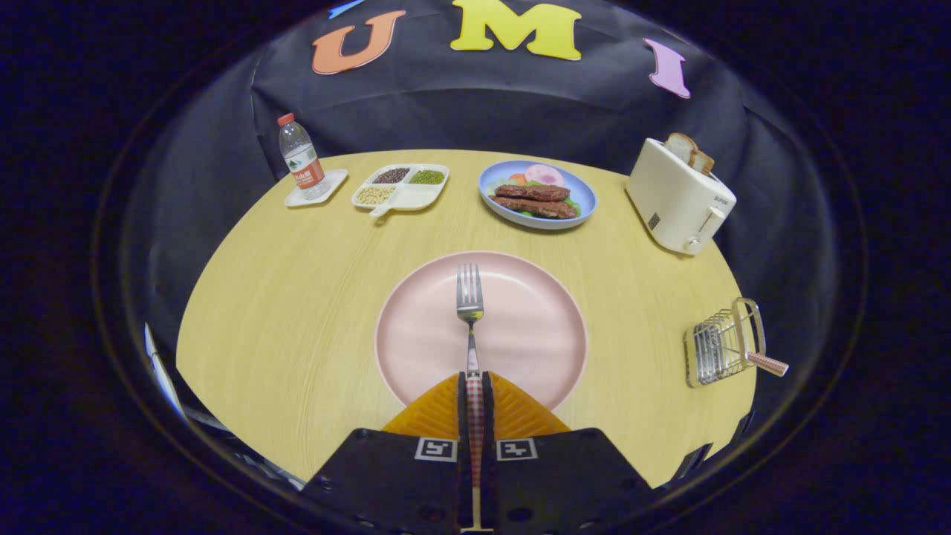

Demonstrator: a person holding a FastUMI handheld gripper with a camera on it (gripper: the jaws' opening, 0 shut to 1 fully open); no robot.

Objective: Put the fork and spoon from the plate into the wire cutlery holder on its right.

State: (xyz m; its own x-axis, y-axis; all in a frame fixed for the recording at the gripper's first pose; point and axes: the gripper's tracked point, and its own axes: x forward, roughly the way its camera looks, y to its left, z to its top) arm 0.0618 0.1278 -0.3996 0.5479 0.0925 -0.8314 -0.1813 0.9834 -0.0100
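The tool (475, 386) is clamped on the checked handle of the fork (469, 301), tines out over the pink plate (416, 327); the wire cutlery holder (724, 343) sits at the counter's (297, 282) right edge, a checked handle protruding.

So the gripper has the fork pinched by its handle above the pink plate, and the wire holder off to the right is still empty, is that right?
Not quite. The gripper view shows the wire holder is not empty: a checked handle, probably the spoon, pokes out of it. The rest holds: the gripper has the fork pinched by its handle above the pink plate.
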